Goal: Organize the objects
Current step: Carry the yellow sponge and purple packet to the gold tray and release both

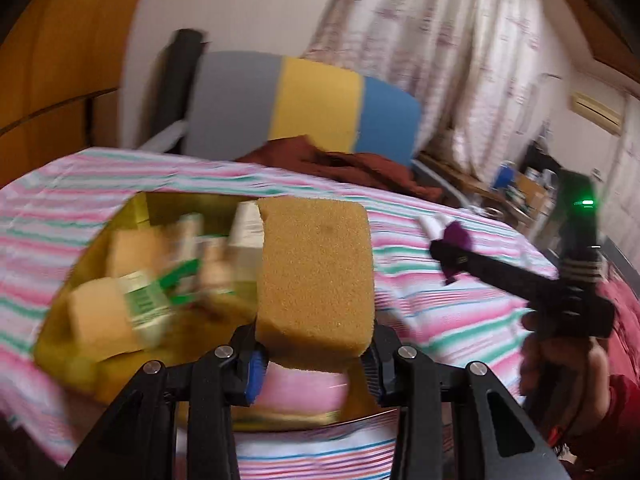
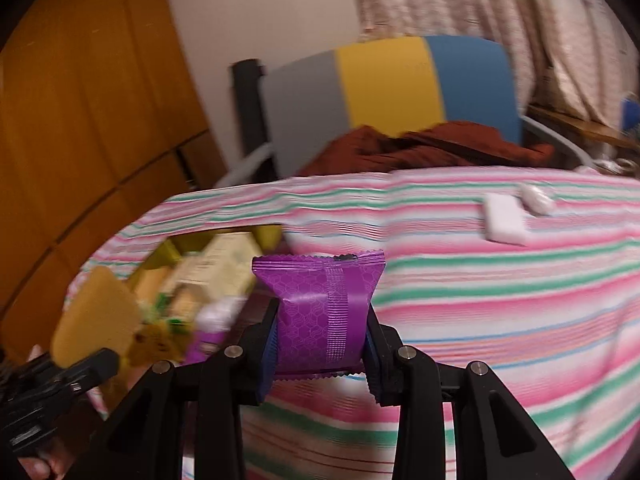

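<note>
My left gripper is shut on a tan sponge and holds it upright just above the near right side of a yellow box. The box holds other sponges and green-and-white packets. My right gripper is shut on a purple snack packet, held above the striped cloth to the right of the box. The right gripper also shows in the left wrist view, with the purple packet in it. The sponge shows at the left of the right wrist view.
A pink, green and white striped cloth covers the surface. A white block and a small white wrapped item lie at its far right. A dark red garment and a grey, yellow and blue chair back stand behind.
</note>
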### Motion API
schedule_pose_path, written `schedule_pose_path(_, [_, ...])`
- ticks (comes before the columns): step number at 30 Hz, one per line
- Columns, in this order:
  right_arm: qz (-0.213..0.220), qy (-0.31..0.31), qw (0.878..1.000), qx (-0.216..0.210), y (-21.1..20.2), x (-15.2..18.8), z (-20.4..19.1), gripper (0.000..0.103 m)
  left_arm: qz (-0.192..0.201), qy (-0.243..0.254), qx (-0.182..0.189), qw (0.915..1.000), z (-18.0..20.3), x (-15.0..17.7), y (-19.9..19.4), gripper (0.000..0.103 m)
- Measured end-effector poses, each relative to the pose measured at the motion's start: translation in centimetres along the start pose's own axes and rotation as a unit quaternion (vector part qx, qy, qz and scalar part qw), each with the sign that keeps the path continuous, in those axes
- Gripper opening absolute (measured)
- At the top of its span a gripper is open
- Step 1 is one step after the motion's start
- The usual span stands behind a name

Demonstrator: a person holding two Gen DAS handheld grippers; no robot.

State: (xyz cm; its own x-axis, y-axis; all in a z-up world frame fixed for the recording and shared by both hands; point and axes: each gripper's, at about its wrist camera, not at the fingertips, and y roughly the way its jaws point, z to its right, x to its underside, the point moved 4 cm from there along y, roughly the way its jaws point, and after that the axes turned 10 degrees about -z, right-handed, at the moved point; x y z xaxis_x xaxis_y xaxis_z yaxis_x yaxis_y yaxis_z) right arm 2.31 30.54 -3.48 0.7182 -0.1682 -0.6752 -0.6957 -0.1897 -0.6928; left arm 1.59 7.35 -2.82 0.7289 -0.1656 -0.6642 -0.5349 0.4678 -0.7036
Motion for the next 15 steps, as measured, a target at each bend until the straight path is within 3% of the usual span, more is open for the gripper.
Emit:
schedule_pose_path(4, [-0.016,-0.025,0.998,-0.048,1.9,-0.9,-4.5,0.037,-0.006,-0.054,-0.019,0.9983,-3.9,0.5,-0.4,0.039])
schedule_pose_path(12, [-0.056,-0.072,0.992,-0.083,6.5,-1.7,-11.0,0.038,-0.040,-0.061,-0.048,0.9962,-6.9,1.2,0.5,0.039])
schedule_pose_path(14, [-0.073,-0.068,0.992,-0.081,7.8,-1.7,-11.4,0.049,-0.054,-0.069,-0.051,0.9949,-7.6,1.8,0.9,0.039])
schedule_pose_path(15, [-0.072,-0.063,0.992,-0.083,8.1,-1.7,-11.3,0.059,-0.061,-0.078,-0.052,0.9937,-8.1,2.0,1.3,0.039])
